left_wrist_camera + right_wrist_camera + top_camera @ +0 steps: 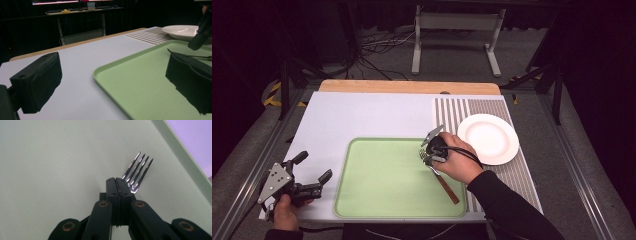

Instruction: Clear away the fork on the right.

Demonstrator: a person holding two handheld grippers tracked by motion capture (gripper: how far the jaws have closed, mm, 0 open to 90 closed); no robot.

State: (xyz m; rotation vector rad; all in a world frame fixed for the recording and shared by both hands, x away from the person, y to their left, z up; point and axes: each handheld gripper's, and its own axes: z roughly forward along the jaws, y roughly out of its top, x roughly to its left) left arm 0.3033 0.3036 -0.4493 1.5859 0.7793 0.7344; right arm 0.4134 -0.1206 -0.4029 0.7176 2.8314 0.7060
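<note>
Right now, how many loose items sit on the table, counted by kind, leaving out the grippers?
Pale green plastic tray: 1
Round white ceramic plate: 1
Metal fork with a brown wooden handle, neck gripped by the right gripper: 1
Total: 3

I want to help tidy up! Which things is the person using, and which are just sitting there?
Being used:
right tool, shut on the fork
green tray under the fork

Just sitting there:
white plate
left tool, open, holding nothing
</note>
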